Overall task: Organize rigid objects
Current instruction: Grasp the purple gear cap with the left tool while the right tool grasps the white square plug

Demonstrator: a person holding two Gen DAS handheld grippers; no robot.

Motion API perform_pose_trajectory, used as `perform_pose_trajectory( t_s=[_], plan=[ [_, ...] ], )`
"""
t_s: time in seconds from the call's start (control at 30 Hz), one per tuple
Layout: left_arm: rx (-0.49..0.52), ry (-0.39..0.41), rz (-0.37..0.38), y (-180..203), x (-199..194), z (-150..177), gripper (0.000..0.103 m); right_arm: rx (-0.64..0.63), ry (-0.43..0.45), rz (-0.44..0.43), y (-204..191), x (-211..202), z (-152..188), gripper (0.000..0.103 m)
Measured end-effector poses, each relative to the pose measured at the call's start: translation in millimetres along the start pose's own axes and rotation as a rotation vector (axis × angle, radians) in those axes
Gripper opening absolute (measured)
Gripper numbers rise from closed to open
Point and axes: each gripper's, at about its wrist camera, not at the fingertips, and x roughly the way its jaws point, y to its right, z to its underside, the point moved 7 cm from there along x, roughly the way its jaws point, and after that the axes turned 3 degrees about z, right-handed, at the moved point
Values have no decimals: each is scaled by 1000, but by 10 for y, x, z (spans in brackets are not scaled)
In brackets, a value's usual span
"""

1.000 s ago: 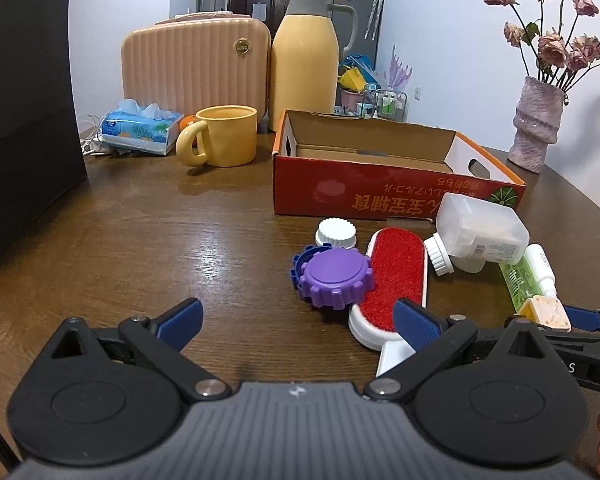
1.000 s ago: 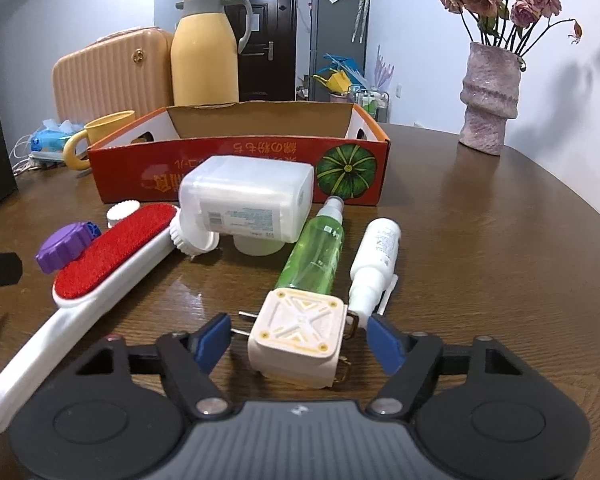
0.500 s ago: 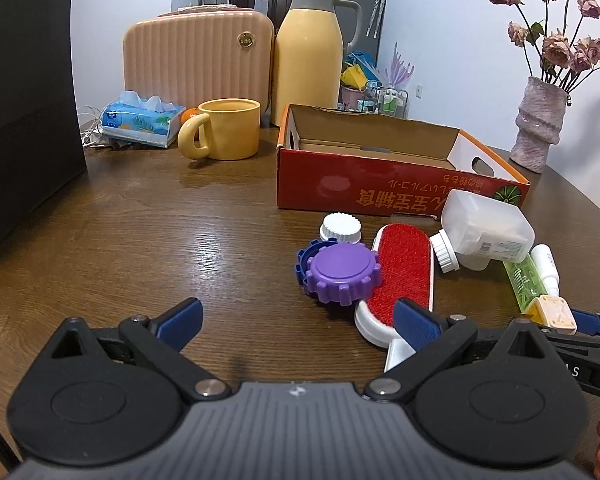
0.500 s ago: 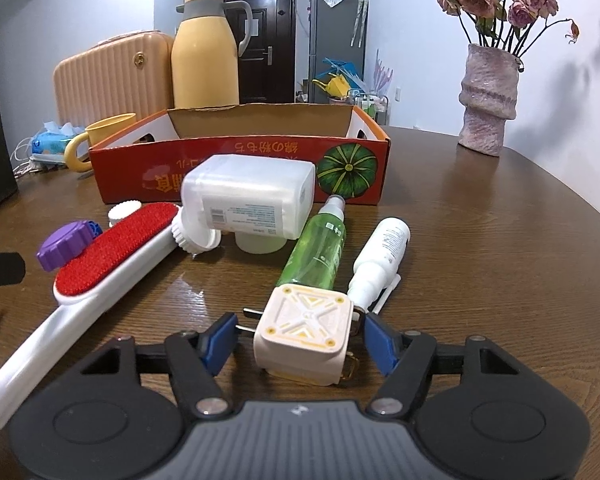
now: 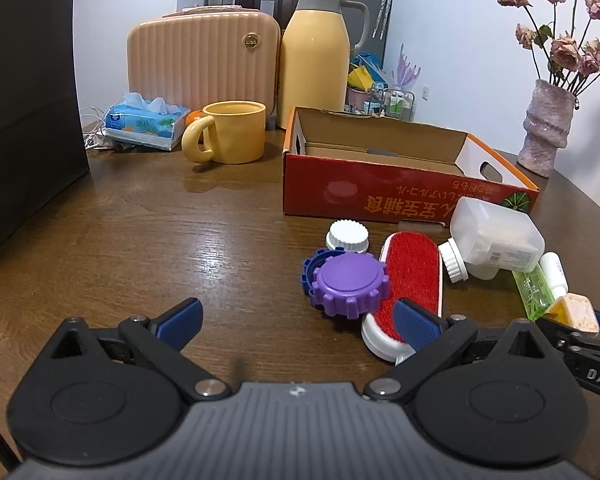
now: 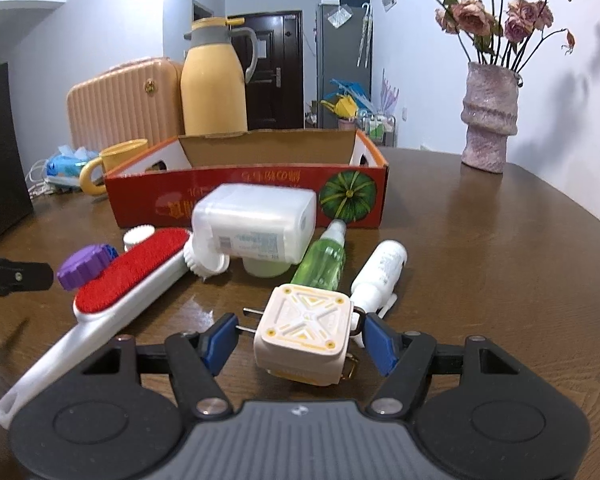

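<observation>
My right gripper (image 6: 300, 340) is shut on a cream square plug adapter (image 6: 304, 328): the left pad bears on its prongs, the right pad on its side. Beyond it lie a green spray bottle (image 6: 324, 258), a small white bottle (image 6: 380, 272), a translucent white jug (image 6: 256, 224) on its side and a red lint brush (image 6: 132, 268) with a white handle. The open red cardboard box (image 6: 260, 196) stands behind them. My left gripper (image 5: 296, 320) is open over bare table, left of a purple cap (image 5: 350, 282), a blue cap (image 5: 310, 264) and a white cap (image 5: 348, 236).
A yellow mug (image 5: 232, 136), a yellow thermos (image 5: 316, 56), a ribbed peach case (image 5: 200, 64) and a tissue pack (image 5: 144, 124) stand at the back. A pink vase (image 6: 488, 116) with dried roses is at the far right. A black bag (image 5: 24, 100) rises at the left.
The right gripper's fingers have closed in onto the plug adapter, which now sits tilted between them. The left gripper has stayed where it was.
</observation>
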Motion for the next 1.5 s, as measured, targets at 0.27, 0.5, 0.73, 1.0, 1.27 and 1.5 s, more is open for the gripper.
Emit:
perform_pose_trajectory(
  t_s=[0.27, 0.5, 0.73, 1.0, 1.27, 1.5],
  plan=[
    [-24, -7, 4, 12, 111, -83, 103, 11, 55, 16, 141, -70, -117, 67],
    [-37, -14, 2, 92, 263, -115, 103, 26, 76, 35, 287, -33, -175, 67],
    [-59, -22, 13, 152, 430, -105, 103, 27, 86, 55, 379, 30, -228, 67],
    [-51, -8, 55, 201, 475, -106, 86, 25, 87, 60, 390, 95, -242, 67],
    [-45, -15, 99, 252, 490, -89, 67, 21, 81, 61, 374, 123, -237, 67],
    [-56, -10, 130, 254, 478, -96, 54, 15, 81, 63, 363, 121, -239, 67]
  ],
)
